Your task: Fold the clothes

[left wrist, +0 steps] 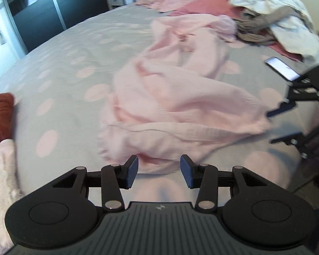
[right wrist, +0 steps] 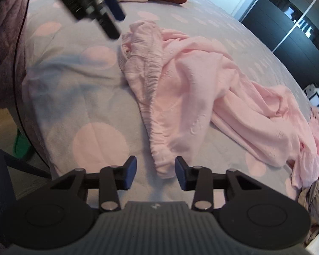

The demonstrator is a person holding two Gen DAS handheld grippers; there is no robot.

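- Left gripper (left wrist: 159, 171): jaws apart, empty, at the near hem of the pink garment (left wrist: 180, 97).
- Right gripper (right wrist: 155, 173): jaws apart, holding nothing, straddling the garment's elastic waistband (right wrist: 153, 114).
- The garment lies crumpled on the dotted duvet (left wrist: 63, 63).
- Risk: either pinch may catch bunched layers, or the duvet underneath.
- Beyond the garment: a heap of unfolded clothes (left wrist: 272, 14).

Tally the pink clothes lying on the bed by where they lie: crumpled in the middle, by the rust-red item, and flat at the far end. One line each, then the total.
Crumpled pink garment mid-bed: 1
Pale pink piece beside the rust-red item: 1
Flat pink piece at the far end: 1
Total: 3
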